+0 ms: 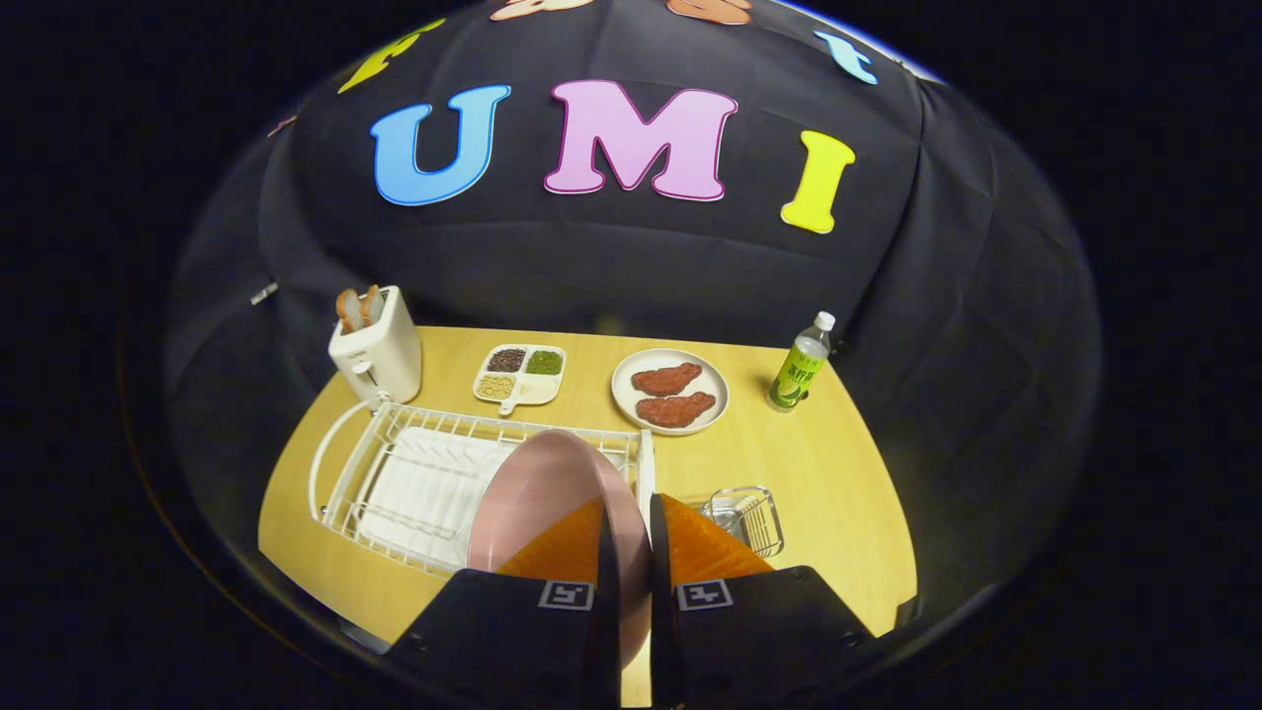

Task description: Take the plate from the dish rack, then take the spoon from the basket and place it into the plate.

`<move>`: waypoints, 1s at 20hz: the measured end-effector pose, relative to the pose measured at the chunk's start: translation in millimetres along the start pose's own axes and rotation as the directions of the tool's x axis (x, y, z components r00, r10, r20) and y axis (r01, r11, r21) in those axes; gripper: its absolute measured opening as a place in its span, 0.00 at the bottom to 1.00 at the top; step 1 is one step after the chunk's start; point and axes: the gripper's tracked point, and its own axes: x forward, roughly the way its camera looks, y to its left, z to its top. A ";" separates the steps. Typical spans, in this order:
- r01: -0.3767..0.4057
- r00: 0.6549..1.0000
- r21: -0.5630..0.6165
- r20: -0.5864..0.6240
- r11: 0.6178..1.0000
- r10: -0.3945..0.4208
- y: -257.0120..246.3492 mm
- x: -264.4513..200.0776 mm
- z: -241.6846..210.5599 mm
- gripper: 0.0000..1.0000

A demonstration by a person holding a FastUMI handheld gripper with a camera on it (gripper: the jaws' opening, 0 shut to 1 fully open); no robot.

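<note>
A pink plate (537,493) stands on edge, lifted above the right part of the white wire dish rack (414,473). My gripper (631,552) is shut on the plate's rim, with one finger on each face of it. Just to the right of the fingers sits a small wire basket (751,518); its contents are too small and too hidden to tell. The lower part of the plate is hidden behind the gripper body.
On the wooden table (838,473), a white toaster (377,350) with bread stands at the back left. Beyond the rack lie a divided dish of grains (520,375) and a white plate with two meat pieces (670,390). A green-labelled bottle (801,365) stands back right.
</note>
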 end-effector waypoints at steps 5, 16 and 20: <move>-0.097 0.991 0.118 -0.079 0.988 0.107 1.3 -31.4 -58.3 0.16; -0.197 0.943 0.290 -0.204 0.936 0.262 -1.9 -6.7 -197.6 0.16; -0.203 0.937 0.301 -0.215 0.932 0.274 -14.8 21.9 -218.6 0.17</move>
